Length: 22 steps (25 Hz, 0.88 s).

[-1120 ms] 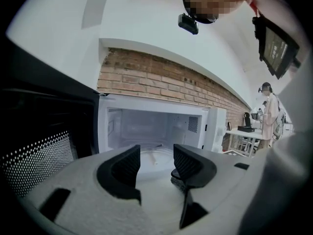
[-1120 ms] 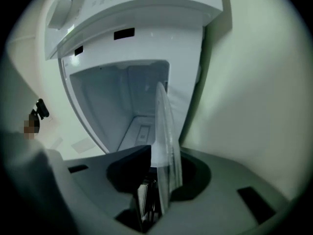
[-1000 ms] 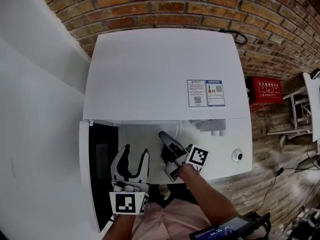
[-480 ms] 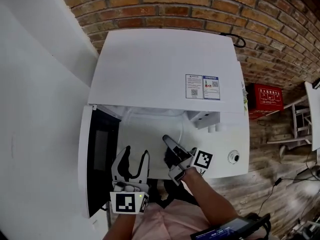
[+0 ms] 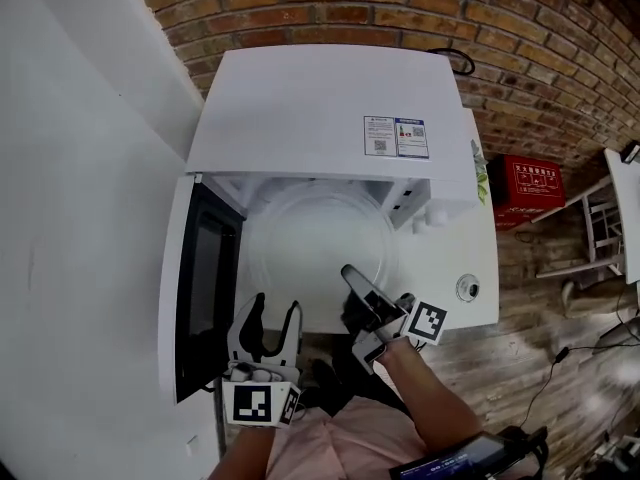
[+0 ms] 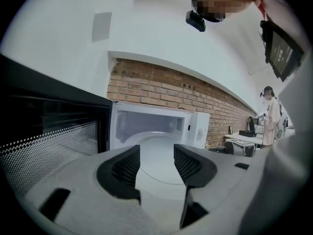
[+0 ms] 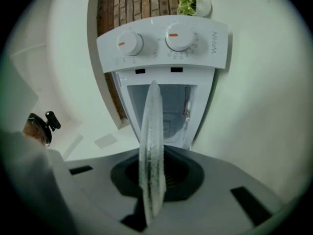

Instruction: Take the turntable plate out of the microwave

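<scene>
Brick wall (image 5: 400, 8) behind microwave (image 5: 330, 108) | door (image 5: 200, 288) open at microwave's left | plate (image 5: 320, 243) at microwave's mouth | right gripper (image 5: 352, 276) jaws just closing, clamped on plate's near rim | left gripper (image 5: 274, 306) before microwave, jaws apart, empty

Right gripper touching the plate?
Touching. The right gripper pinches the plate by its rim between its fingers, which have just been closing; the right gripper view shows the rim edge-on between them.
</scene>
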Available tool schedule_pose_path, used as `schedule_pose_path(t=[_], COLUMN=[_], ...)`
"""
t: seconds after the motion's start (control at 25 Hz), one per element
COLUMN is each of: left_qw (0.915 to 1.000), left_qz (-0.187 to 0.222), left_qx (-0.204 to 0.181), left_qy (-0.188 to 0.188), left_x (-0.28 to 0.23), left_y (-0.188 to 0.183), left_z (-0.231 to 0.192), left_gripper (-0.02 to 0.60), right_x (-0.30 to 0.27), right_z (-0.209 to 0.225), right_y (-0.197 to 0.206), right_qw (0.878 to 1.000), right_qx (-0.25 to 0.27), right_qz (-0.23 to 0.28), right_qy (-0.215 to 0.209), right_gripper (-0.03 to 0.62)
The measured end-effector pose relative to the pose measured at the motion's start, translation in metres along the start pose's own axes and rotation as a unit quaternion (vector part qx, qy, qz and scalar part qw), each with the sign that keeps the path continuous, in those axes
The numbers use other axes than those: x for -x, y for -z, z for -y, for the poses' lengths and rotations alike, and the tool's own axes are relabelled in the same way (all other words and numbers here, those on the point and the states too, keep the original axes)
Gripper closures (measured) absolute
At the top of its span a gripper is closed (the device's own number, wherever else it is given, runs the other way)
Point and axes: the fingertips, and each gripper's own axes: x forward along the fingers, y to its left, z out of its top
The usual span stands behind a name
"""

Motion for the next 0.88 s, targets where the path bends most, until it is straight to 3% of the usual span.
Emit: schedule_pose_path(t=[0.28,0.48,0.76,0.88], left_qw=[0.9963,0.9789,0.9596,0.9555], left_qz=[0.005,0.015,0.060,0.069], left_qx=[0.080,0.188,0.244,0.258], left_qy=[0.032,0.079,0.128,0.125], left_x=[0.052,0.066,0.073,0.078], left_y=[0.012,0.004,-0.027,-0.028], left_z=[0.011,0.016,0.029,0.028], left_gripper=[0.303,0.208,0.210,0.265], right_x=[0.041,0.066,0.081,0.086], right_z=[-0.051,-0.088,-0.124,-0.126], right_y=[0.017,0.038,0.066,0.078], right_qw=[0.999,0.998,0.996,0.996], right_qx=[0.009,0.022,0.048,0.056], right_qz=[0.033,0.030,0.002,-0.013], right_qy=[-0.031,-0.052,-0.073,-0.070], right_gripper=[0.563,0.563,0.563,0.563])
